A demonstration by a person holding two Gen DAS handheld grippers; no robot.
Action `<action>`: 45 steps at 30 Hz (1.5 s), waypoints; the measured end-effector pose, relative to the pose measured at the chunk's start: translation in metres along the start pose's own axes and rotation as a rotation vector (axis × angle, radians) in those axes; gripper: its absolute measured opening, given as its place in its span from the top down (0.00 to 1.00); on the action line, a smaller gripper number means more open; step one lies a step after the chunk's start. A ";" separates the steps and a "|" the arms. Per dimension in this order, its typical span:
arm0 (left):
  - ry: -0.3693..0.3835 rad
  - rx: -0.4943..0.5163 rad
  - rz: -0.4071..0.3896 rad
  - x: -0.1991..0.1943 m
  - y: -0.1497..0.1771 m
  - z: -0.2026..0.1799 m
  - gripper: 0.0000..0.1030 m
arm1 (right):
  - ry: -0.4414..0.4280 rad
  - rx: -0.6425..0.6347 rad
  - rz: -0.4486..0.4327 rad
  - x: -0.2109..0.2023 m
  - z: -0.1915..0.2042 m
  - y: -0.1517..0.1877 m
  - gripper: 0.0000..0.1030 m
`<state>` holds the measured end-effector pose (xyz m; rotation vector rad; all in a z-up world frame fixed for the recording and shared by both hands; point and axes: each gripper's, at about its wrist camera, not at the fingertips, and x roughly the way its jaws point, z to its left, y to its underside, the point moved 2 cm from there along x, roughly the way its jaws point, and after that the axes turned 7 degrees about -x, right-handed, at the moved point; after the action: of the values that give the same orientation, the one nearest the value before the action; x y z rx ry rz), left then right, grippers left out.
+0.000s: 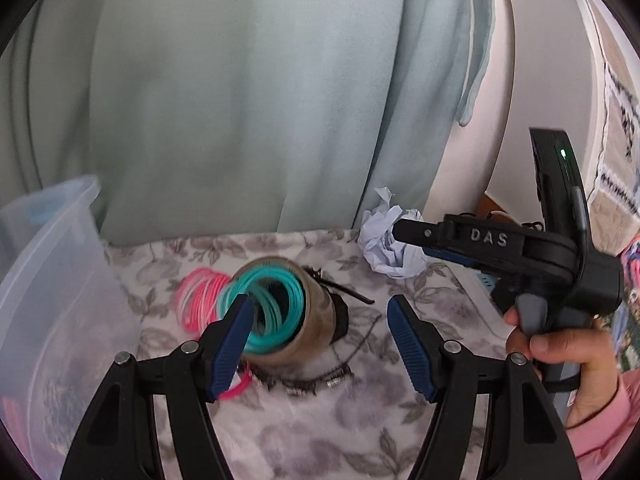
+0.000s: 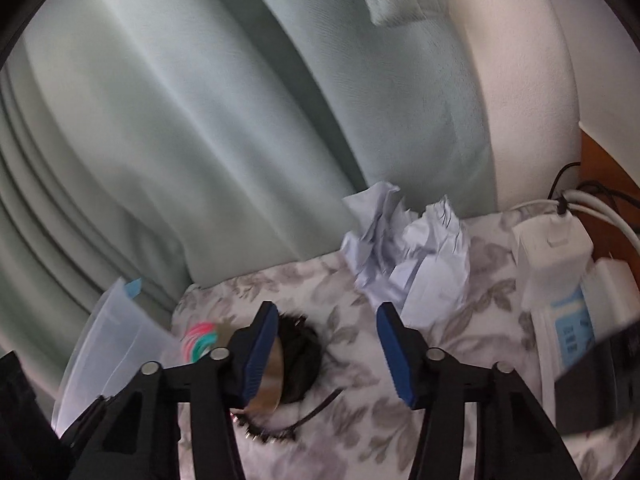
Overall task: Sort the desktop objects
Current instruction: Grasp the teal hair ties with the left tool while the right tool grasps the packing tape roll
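A brown tape roll lies on its side on the floral cloth, with teal rings stuffed in its hole and pink rings beside it. My left gripper stands open just above them; its left pad overlaps the teal rings and its right pad is well clear. A crumpled sheet of pale paper rests at the back by the curtain. My right gripper, which a hand holds, is open short of the paper, over a black hair piece. Nothing sits between its pads.
A clear plastic bin stands at the left edge. A black beaded chain trails in front of the tape roll. A white power strip with cables lies at the right. A pale green curtain closes off the back.
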<state>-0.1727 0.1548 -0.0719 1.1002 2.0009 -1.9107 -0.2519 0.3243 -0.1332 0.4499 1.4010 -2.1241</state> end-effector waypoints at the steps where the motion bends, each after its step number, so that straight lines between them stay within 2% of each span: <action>1: -0.002 0.005 0.002 0.004 -0.001 0.000 0.32 | -0.003 0.000 -0.002 0.001 -0.001 -0.001 0.52; 8: -0.011 -0.046 0.011 0.011 0.002 0.014 0.32 | -0.061 0.004 0.018 -0.001 0.004 0.011 0.52; 15: -0.145 -0.066 0.002 0.008 0.000 0.035 0.32 | -0.146 -0.094 0.042 -0.003 0.040 0.022 0.52; 19: -0.192 -0.053 0.041 0.022 -0.004 0.041 0.32 | -0.158 -0.075 0.051 -0.002 0.045 0.030 0.52; 23: -0.195 -0.057 0.052 0.037 -0.003 0.042 0.45 | -0.149 -0.067 0.056 -0.003 0.043 0.036 0.52; 27: -0.226 -0.054 0.074 0.051 -0.003 0.043 0.73 | -0.144 -0.060 0.068 -0.003 0.043 0.037 0.52; 28: -0.228 -0.056 0.079 0.052 -0.003 0.043 0.76 | -0.142 -0.061 0.070 -0.003 0.043 0.037 0.52; 30: -0.248 -0.071 0.079 0.052 -0.004 0.047 0.90 | -0.139 -0.065 0.075 -0.002 0.045 0.038 0.52; 33: -0.222 -0.122 0.084 0.046 -0.004 0.054 0.93 | -0.137 -0.068 0.082 -0.001 0.049 0.039 0.52; 37: -0.202 -0.118 0.058 0.030 -0.007 0.051 0.95 | -0.136 -0.075 0.089 -0.002 0.055 0.041 0.52; 45: -0.170 -0.134 -0.062 -0.026 -0.026 0.049 0.95 | -0.133 -0.090 0.100 -0.001 0.072 0.042 0.52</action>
<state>-0.1878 0.1022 -0.0443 0.8230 2.0551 -1.8016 -0.2241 0.2454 -0.1346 0.3307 1.3631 -1.9652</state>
